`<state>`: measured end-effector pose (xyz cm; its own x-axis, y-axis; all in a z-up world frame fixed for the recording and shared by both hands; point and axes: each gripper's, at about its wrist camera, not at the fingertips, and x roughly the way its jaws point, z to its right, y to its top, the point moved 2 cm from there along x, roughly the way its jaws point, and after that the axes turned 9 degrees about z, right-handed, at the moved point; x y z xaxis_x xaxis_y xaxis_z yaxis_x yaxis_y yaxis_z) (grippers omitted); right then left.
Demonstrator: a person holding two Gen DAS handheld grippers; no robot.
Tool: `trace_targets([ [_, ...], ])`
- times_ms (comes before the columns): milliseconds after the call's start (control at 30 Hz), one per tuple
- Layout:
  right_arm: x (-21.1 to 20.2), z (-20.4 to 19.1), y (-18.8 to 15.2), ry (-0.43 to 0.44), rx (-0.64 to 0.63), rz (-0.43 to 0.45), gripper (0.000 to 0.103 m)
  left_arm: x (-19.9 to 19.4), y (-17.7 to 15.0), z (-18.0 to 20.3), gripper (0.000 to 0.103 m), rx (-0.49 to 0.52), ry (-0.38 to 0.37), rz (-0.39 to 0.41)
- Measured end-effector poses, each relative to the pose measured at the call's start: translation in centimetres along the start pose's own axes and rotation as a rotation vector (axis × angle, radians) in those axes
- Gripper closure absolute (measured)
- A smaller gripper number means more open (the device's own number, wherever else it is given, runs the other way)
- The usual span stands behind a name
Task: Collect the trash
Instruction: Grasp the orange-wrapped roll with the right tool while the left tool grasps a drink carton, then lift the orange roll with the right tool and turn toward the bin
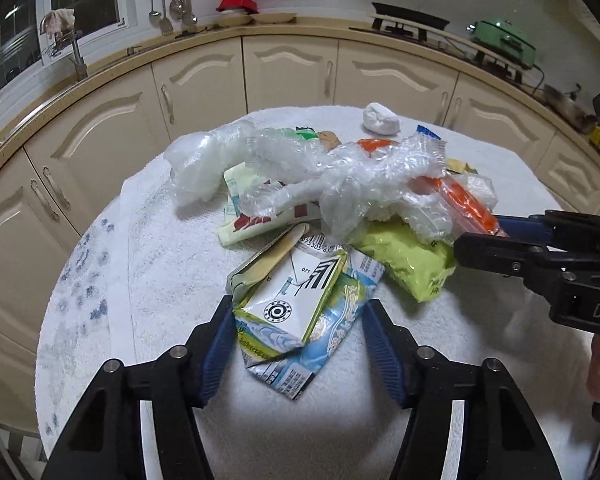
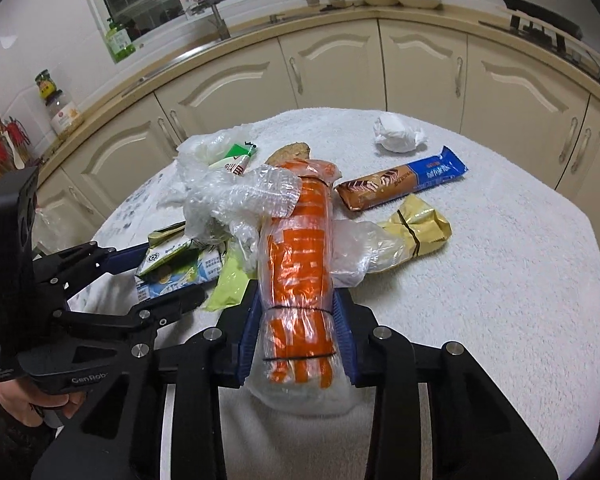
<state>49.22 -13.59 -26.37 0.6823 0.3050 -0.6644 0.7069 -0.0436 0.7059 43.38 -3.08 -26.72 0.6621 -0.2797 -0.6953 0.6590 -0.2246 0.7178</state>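
Trash heap on a round table under a white towel. Right gripper clamps one orange-printed plastic sleeve between narrow jaws. Left gripper half-wide, straddling one flattened milk carton; left pad touching, right pad apart. One blue-and-brown biscuit pack, one gold wrapper, one yellow-green pouch, one white paper wad — clear plastic film draped over the middle.
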Motion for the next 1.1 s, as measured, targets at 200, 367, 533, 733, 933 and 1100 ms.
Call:
trace_targets([
  [200, -0.6, 0.0, -0.6, 0.002, 0.000, -0.006, 0.067, 1.3, 0.5, 0.8, 0.014, 0.019, 0.037, -0.011],
  [367, 0.2, -0.2, 0.8, 0.004, 0.010, 0.001, 0.066, 3.7, 1.8, 1.0, 0.024, 0.035, 0.005, -0.024],
  [533, 2.3, -0.2, 1.4, -0.001, 0.005, -0.024, 0.067, 3.8, 1.5, 1.1, 0.031, 0.019, -0.002, -0.015],
  [733, -0.6, 0.1, -0.3, 0.040, 0.040, 0.035, 0.071, 2.6, -0.2, 1.0, 0.034, -0.019, -0.004, 0.010],
  [933, -4.2, 0.4, -3.6, 0.084, 0.099, 0.047, 0.071, -0.5, -1.8, 1.2, 0.035, -0.055, 0.002, 0.064],
  [1100, -6.4, -0.4, -5.3, 0.079, 0.078, 0.043, 0.069, -0.8, -2.9, 1.4, 0.035, -0.040, 0.010, 0.077],
])
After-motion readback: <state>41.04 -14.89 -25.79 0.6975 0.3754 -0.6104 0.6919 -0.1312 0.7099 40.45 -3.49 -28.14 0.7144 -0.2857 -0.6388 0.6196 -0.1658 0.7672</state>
